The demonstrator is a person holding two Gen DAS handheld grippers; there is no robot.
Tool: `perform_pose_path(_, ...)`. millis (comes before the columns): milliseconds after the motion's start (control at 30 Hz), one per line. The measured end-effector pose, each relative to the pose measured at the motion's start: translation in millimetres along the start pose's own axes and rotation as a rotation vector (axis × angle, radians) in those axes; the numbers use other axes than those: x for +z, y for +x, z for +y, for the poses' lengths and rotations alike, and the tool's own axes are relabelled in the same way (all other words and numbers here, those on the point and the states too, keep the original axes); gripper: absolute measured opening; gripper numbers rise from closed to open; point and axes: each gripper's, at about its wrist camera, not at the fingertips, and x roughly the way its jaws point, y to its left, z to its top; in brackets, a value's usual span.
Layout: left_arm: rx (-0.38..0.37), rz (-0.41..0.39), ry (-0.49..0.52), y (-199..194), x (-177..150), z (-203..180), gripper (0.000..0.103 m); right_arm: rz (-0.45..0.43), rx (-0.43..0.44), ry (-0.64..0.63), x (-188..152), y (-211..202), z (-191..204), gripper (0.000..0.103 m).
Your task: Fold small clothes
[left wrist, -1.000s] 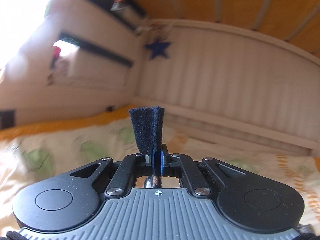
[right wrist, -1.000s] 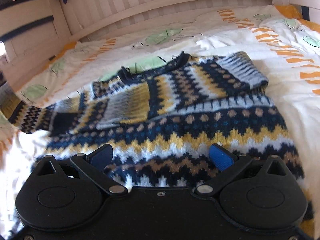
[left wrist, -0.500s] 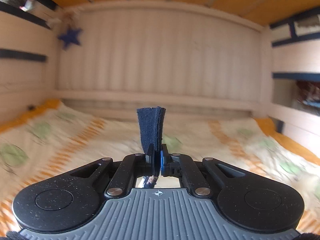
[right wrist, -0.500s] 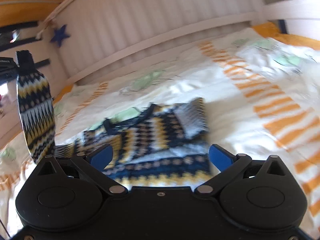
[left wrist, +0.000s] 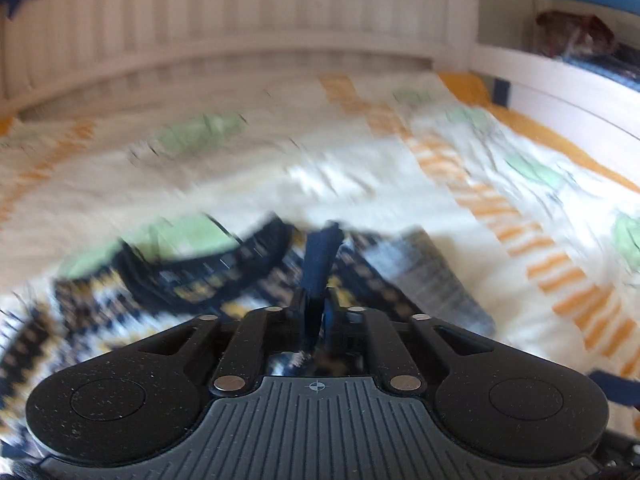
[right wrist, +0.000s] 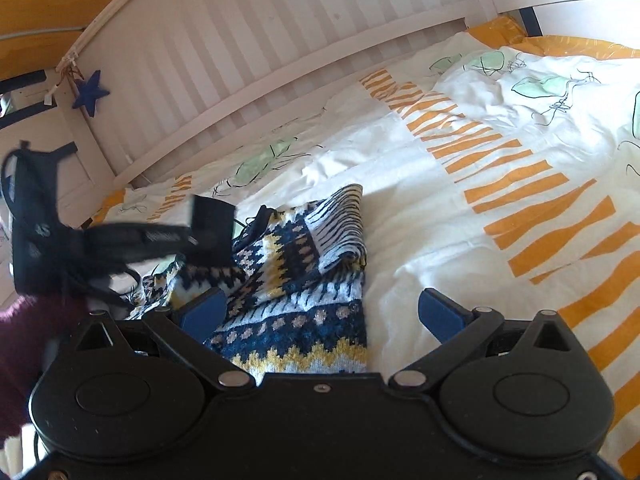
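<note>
On the bed's patterned duvet (right wrist: 460, 208), near the white slatted headboard (right wrist: 256, 52), lies the knitted sweater (right wrist: 304, 300), partly folded, one striped sleeve turned across its body; the left gripper (left wrist: 318, 312), low over the sweater's collar, has just been parting its jaws, a navy cuff (left wrist: 322, 258) standing in the narrow gap, grip uncertain through blur; the right gripper (right wrist: 320, 314) hovers with jaws spread wide, empty, above the sweater's hem.
</note>
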Motion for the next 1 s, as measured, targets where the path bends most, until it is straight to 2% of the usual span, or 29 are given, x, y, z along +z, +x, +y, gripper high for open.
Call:
perform_pose_path(33, -0.028, 0.013, -0.008, 2, -2, 0, 0.039, 0.001, 0.000, 0.000, 0, 0, 0, 0.102)
perform_pose_path(133, -0.114, 0.013, -0.006, -2, -7, -7, 0.048, 0.008, -0.007, -0.009, -3, 2, 1, 0.102)
perform_pose_path(233, -0.169, -0.006, 0.017, -13, -11, -9, 0.062, 0.016, -0.016, -0.024, -6, 3, 2, 0.103)
perform_pose_path(333, -0.188, -0.033, 0.002, -35, -16, 0, 0.067, 0.018, -0.023, -0.045, -9, 4, 4, 0.103)
perform_pose_path(433, -0.189, -0.039, -0.057, -49, -25, 18, 0.069, 0.026, -0.028, -0.066, -11, 5, 8, 0.103)
perform_pose_path(500, -0.157, -0.034, -0.093, -60, -34, 34, 0.069, 0.023, -0.023, -0.077, -11, 5, 11, 0.103)
perform_pose_path(633, -0.030, -0.009, -0.153, -77, -55, 77, 0.070, 0.011, 0.016, -0.083, -8, 4, 20, 0.101)
perform_pose_path(700, 0.044, 0.007, -0.175, -83, -67, 101, 0.070, 0.015, 0.032, -0.108, -6, 8, 27, 0.095)
perform_pose_path(833, 0.145, 0.032, -0.204, -97, -88, 147, 0.070, 0.049, 0.055, -0.164, 0, 24, 43, 0.082)
perform_pose_path(1000, 0.198, 0.070, -0.259, -102, -106, 186, 0.070, 0.074, 0.030, -0.181, 11, 55, 55, 0.080)
